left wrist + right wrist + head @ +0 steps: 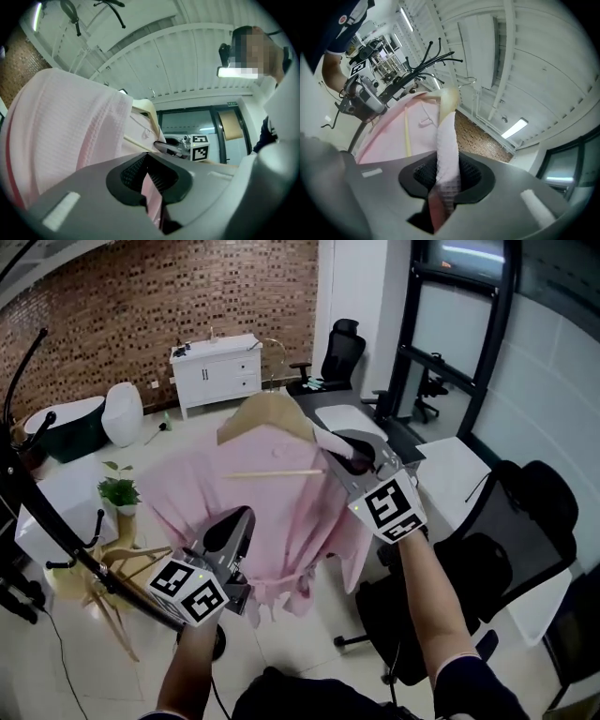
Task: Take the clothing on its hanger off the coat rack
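**Item:** left gripper (236, 524), lower left of the head view. Fingers are clamped on a fold of the pink garment (281, 498) near its lower edge; cloth only, no wood in the grip

**Item:** right gripper (349, 458), right of centre. Fingers are closed on a rolled strip of the same cloth at the shoulder, just beside the wooden hanger (269, 413)

**Item:** garment on its hanger, mid-frame. It is carried between the two grippers and seemingly clear of the black coat rack (56, 524) at far left

**Hazards, judged:**
- Neither grip takes the hanger, so a tilt could let it slide out through the neck and drop
- Thin cloth may creep out of either pinch under the load
- The hanging hem passes near the rack's hooked arms and could snag
- Pulling the grippers apart could strain the fabric
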`<state>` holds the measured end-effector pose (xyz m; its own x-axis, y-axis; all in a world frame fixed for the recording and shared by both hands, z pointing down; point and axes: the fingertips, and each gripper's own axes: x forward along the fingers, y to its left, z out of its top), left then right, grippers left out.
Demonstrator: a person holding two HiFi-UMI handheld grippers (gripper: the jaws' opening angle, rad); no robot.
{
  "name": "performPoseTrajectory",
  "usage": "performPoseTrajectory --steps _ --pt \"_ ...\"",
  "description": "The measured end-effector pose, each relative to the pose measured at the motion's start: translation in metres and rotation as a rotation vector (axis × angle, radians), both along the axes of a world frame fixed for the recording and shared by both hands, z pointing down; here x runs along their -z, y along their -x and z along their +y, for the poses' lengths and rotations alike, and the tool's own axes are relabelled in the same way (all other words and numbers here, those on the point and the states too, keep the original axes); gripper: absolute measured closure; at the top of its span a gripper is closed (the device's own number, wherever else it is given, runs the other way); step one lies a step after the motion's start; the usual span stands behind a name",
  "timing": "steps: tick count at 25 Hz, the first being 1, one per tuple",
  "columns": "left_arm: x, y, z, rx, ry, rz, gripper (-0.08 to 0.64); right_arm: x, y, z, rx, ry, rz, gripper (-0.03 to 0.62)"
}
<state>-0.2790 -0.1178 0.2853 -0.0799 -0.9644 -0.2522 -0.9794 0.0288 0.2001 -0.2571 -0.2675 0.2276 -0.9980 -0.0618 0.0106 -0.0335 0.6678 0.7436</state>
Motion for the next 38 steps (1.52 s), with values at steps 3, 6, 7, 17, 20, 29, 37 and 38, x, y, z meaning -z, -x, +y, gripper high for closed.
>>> performPoseTrajectory --steps 3,6,7,17,20,29,37,38 --pt "-0.004 -0.035 -0.020 -0.066 0.015 0.019 0.548 0.001 -0.046 -0.019 -0.076 -0.008 0.015 0.508" --pt "-0.009 -0.067 -0.033 -0.121 0.020 0.039 0.548 -0.004 -0.091 -0.033 -0.149 -0.016 0.038 0.508" --pt "-0.010 -0.077 -0.037 -0.141 0.021 0.041 0.548 -0.005 -0.105 -0.037 -0.172 -0.017 0.042 0.508" --pt "-0.024 -0.183 -0.097 -0.397 0.039 0.044 0.548 -0.008 -0.252 -0.095 -0.462 0.008 0.028 0.508" --pt "-0.027 -0.211 -0.119 -0.474 0.052 0.050 0.548 -0.002 -0.291 -0.114 -0.549 0.005 0.016 0.508" --pt "-0.029 -0.280 -0.189 -0.721 0.071 0.025 0.548 0.031 -0.400 -0.178 -0.811 -0.029 -0.020 0.508" --pt "-0.045 -0.305 -0.242 -0.891 0.088 0.043 0.548 0.038 -0.465 -0.213 -1.025 -0.039 -0.019 0.508" --pt "-0.048 -0.310 -0.247 -0.913 0.090 0.042 0.548 0.038 -0.474 -0.215 -1.049 -0.039 -0.020 0.508"
